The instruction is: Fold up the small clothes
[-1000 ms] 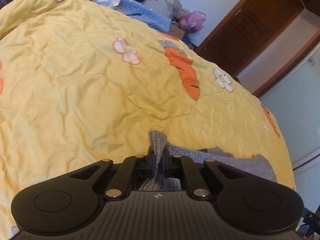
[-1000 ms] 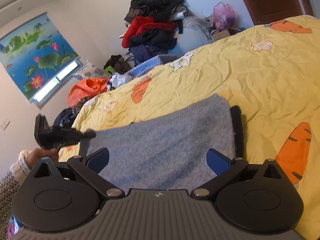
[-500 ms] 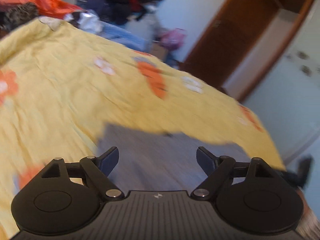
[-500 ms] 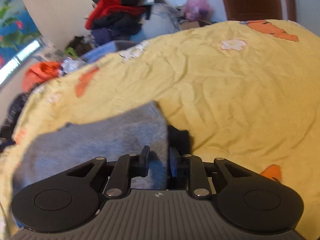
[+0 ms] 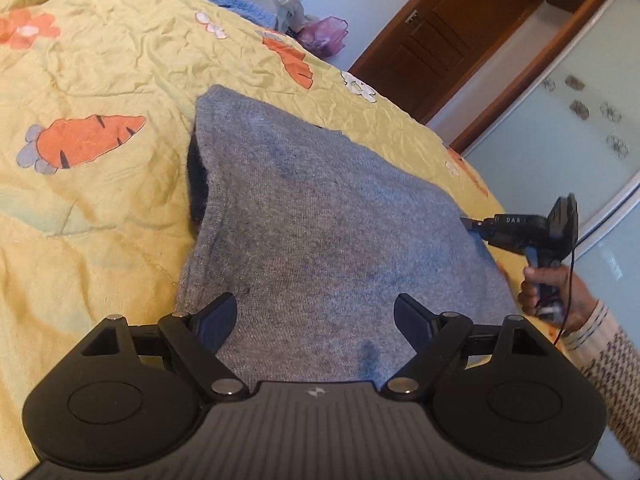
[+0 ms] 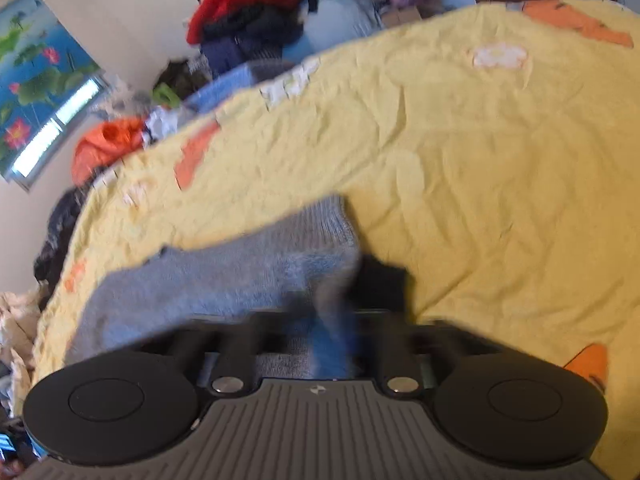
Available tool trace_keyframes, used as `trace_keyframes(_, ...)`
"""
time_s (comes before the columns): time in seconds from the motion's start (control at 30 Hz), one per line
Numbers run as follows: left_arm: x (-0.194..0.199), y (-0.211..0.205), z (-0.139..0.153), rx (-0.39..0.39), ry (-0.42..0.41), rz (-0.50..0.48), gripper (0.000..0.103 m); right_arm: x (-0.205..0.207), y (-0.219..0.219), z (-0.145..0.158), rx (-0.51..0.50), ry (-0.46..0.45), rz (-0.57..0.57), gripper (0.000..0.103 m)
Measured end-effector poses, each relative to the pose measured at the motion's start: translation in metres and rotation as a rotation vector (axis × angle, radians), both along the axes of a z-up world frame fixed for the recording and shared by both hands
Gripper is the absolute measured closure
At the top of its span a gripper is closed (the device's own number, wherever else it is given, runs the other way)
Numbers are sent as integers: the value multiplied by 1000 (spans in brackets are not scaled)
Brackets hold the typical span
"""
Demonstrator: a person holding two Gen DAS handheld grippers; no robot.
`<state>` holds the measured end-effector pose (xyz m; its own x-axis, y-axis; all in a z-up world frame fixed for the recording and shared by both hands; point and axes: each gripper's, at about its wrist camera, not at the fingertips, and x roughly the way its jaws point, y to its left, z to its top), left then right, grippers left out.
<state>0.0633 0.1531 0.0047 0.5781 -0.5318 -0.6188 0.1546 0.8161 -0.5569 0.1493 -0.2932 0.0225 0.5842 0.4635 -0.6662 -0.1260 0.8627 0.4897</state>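
Your bed is covered by a yellow quilt (image 5: 100, 208) printed with carrots and flowers, and it fills most of both views. In the left wrist view it runs bare across the whole left half of the frame; in the right wrist view it lies open across the centre and right, wrinkled but with nothing lying on it.

The grey knit garment (image 5: 320, 220) lies flat on the quilt in the centre of the left wrist view. Its far edge slants from upper left down to the right, a dark layer shows under its left edge, and its near edge passes below your left tool.

Beyond the bed, a heap of clothes (image 6: 248, 12) crowds the upper left of the right wrist view, and a brown door (image 5: 452, 36) stands at the upper right of the left wrist view.

Your left tool (image 5: 316, 316) hangs over the garment's near part with its jaws spread wide and nothing pinched between them. Your right tool (image 5: 466, 222) sits at the garment's right edge, at the right of that frame, its tip on the cloth. In its own blurred view the jaws, which have just been closing, are pressed together on a fold of the garment at bottom centre.
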Motion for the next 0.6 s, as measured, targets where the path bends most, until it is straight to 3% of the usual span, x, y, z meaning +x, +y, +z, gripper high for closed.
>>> trace_keyframes(0.1, 1, 5, 1, 25, 9, 63, 17, -10, -2, 19, 30, -86, -14, 94)
trace_keyframes(0.17, 2, 8, 2, 27, 14, 45, 23, -10, -5, 30, -6, -120, -38, 95)
trace_keyframes(0.23, -1, 11, 4, 50, 35, 58, 32, -2, -10, 24, -75, -86, -60, 95)
trace_keyframes(0.3, -4, 10, 6, 81, 41, 29, 32, 2, -13, 7, -120, -30, -49, 95)
trace_keyframes(0.37, -9, 1, 12, 154, 47, 12, 30, -4, -6, 6, -163, -38, -60, 95)
trace_keyframes(0.4, -10, -4, 14, 182, 49, 8, 27, -11, 1, 12, -205, -43, -75, 81)
trace_keyframes(0.47, -12, -17, 21, 245, 45, 9, 13, -35, 25, 33, -387, -122, -82, 36)
trace_keyframes(0.5, -14, -23, 25, 266, 29, 5, 8, -52, 38, 41, -436, -184, -79, 0)
trace_keyframes(0.53, -16, -29, 28, 301, 9, 16, 0, -71, 50, 47, -456, -250, -51, 1)
trace_keyframes(0.6, -18, -40, 32, 390, -20, 70, 0, -95, 75, 49, -475, -273, 41, 0)
